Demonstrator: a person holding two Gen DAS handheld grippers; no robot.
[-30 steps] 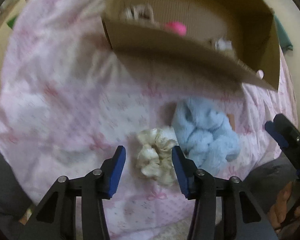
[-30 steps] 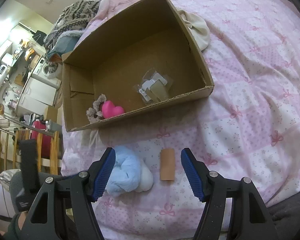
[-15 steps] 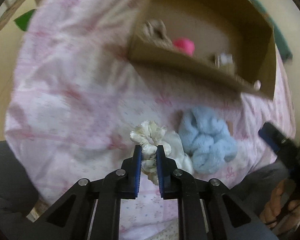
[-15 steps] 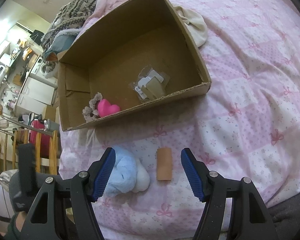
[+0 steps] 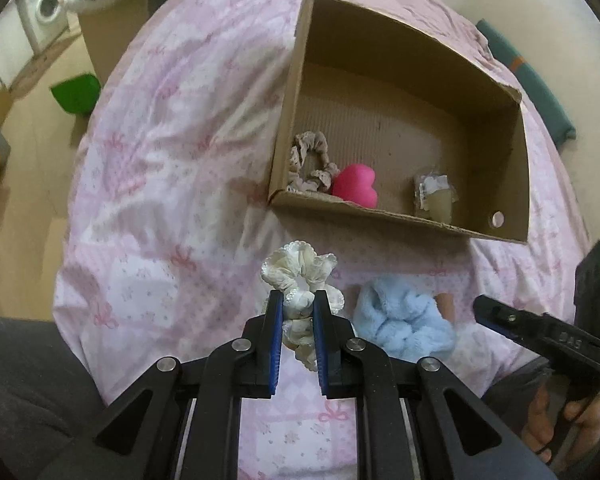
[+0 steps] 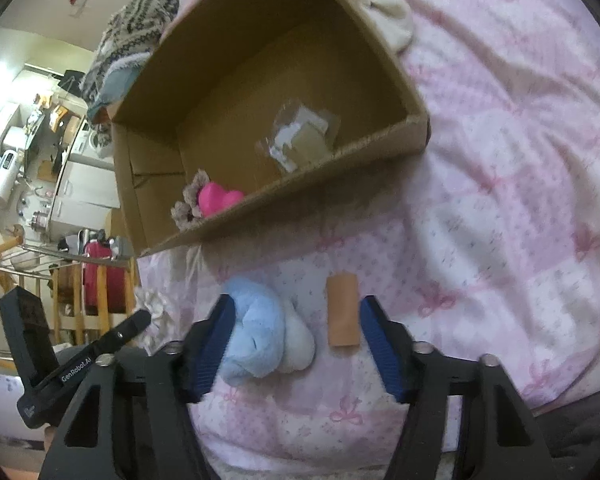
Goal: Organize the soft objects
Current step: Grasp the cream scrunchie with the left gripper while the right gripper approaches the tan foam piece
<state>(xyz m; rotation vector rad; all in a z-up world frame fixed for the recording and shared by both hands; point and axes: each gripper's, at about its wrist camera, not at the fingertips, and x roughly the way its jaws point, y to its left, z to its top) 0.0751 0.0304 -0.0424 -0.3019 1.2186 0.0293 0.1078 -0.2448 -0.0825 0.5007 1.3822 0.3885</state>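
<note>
Above near edge of bed point(image 5: 148, 184), left gripper point(image 5: 296, 312) pinches cream scrunchie point(image 5: 298, 276); thin hold on frill, may slip before cardboard box point(image 5: 516, 168); right gripper point(image 6: 296, 332) spread wide, straddling blue scrunchie point(image 6: 260, 332) and tan piece point(image 6: 342, 310); may snag both.

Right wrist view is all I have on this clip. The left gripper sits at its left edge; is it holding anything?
Observer: Yes. The left wrist view shows the left gripper shut on the cream scrunchie, pinching its near side.
Operator: Is that scrunchie over the box?
Observer: No. It shows short of the near wall of the cardboard box, above the pink bedspread.
Operator: The box wall half hides something frilly beside the pink heart. What is it?
Observer: A beige scrunchie, a full ring lying in the box's near left corner, touching the pink heart.
</note>
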